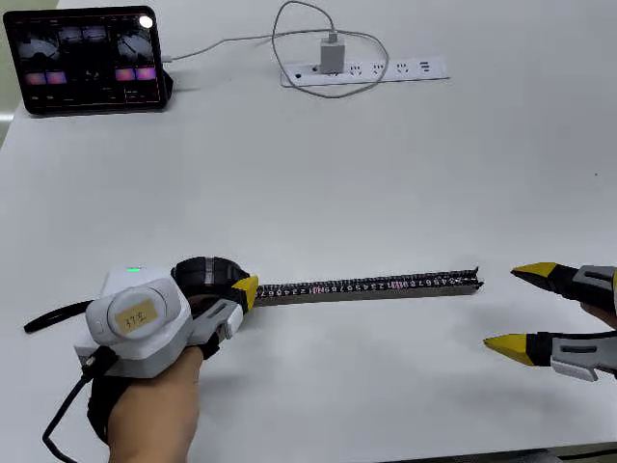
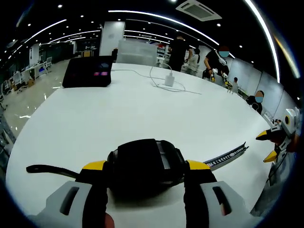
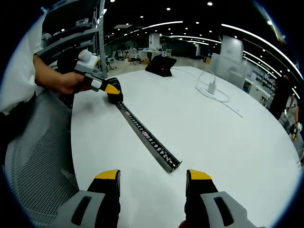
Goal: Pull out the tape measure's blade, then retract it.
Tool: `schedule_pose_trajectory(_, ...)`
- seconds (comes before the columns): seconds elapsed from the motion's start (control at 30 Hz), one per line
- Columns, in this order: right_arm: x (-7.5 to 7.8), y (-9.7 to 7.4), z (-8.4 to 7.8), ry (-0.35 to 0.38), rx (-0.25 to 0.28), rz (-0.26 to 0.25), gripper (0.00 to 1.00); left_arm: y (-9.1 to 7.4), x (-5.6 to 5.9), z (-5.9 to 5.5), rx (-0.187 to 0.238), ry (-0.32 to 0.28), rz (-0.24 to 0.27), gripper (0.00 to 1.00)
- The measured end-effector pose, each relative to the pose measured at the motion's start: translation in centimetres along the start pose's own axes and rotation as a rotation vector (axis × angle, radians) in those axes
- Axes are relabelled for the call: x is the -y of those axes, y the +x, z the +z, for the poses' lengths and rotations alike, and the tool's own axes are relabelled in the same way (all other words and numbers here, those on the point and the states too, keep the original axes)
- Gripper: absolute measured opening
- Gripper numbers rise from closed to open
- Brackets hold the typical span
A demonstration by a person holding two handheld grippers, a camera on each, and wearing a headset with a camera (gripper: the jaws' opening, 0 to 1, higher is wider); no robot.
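Tape measure case [image 1: 204,280]: compact and rigid, we judge it weighty. We hold it clamped in the left gripper [image 1: 239,301].
Blade [image 1: 366,285]: lies extended flat on the table. Thin and springy; we would pinch its tip.
Right gripper [image 1: 516,307]: jaws spread, empty, just beyond that tip.
Table [image 1: 386,174]: white, smooth, likely slippery.
Room: open, brightly lit hall.

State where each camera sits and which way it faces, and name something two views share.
Head view: on the headset, looking forward and down at the white table; shows the left gripper, the hand holding it, and the open right gripper.
Left gripper view: rides on the left gripper, looking along its jaws, shut on the tape measure case, towards the right gripper.
Right gripper view: rides on the right gripper, looking along its open jaws back at the person's arm.
Shared: the extended blade lies in all three.
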State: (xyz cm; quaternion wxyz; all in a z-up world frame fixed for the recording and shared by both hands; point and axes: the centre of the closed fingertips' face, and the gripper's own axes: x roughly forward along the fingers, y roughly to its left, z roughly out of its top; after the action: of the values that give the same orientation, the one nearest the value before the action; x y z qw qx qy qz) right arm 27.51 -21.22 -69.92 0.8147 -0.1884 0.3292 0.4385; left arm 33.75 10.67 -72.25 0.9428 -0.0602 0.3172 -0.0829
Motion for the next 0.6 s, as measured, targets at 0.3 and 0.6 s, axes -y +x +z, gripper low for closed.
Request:
schedule_pose_trajectory(0.3,1.3,0.7,-0.1,-0.082,-0.054,0.028,0.48,0.0,0.0,0.0,-0.003,-0.004,-0.004,0.61)
schedule_pose_trajectory(0.6,3.0,1.6,-0.2,-0.179,-0.136,0.056,0.4,0.1,0.0,-0.1,-0.007,-0.006,-0.007,0.61)
